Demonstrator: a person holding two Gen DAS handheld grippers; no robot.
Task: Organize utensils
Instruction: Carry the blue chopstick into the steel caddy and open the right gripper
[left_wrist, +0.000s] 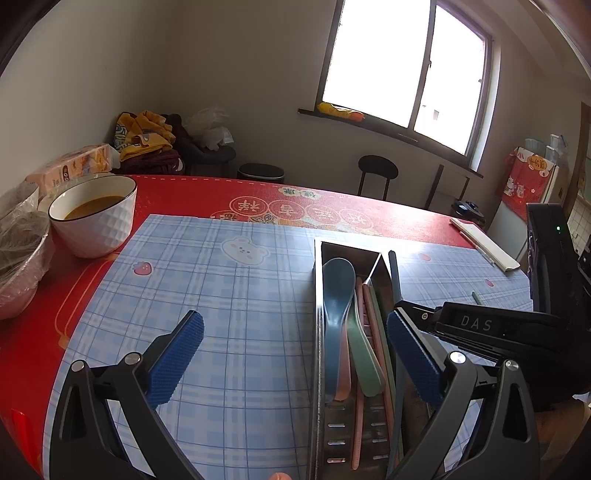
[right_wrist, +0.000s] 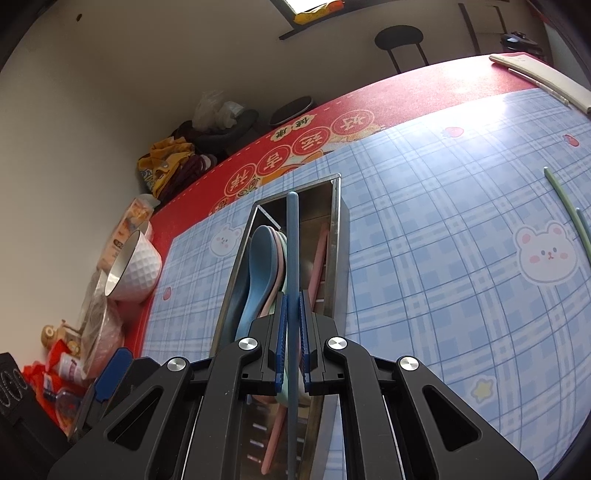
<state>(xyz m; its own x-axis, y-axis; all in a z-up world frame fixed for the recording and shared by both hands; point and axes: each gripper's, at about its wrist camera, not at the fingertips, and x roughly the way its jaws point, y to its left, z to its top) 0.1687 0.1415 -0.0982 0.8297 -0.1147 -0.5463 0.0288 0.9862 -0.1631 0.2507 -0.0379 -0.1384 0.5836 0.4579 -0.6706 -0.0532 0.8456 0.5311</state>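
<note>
From the left wrist camera, the left gripper (left_wrist: 295, 354) is standing wide open with nothing between its blue pads, hovering over the blue plaid mat (left_wrist: 229, 295) on the red table (left_wrist: 177, 192). A steel utensil holder (left_wrist: 352, 332) is lying lengthwise on the mat just inside the right-hand pad. Its left compartment is carrying a blue spoon (left_wrist: 334, 302), with a green spoon (left_wrist: 364, 354) and a pink one partly under them; pink and green chopsticks are lying in the narrower compartment beside it. The right gripper (left_wrist: 402, 314) is reaching in from the right, a dark blue chopstick (left_wrist: 394, 275) sticking out past its tip above the holder's right wall. A white bowl (left_wrist: 94, 218) of brown liquid is sitting at the table's left edge (next to plastic-wrapped bowls).

From the right wrist camera, the right gripper (right_wrist: 292, 332) is clamping its pads tight on the blue chopstick (right_wrist: 293, 251), which is running straight ahead over the utensil holder (right_wrist: 341, 236), its far tip near the holder's far end and roughly over the divider. The blue spoon (right_wrist: 258, 258) is resting in the left compartment and a pink chopstick (right_wrist: 319, 254) in the right one. Two green chopsticks (right_wrist: 565, 206) are lying loose on the mat well to the right, near a bear print.
</note>
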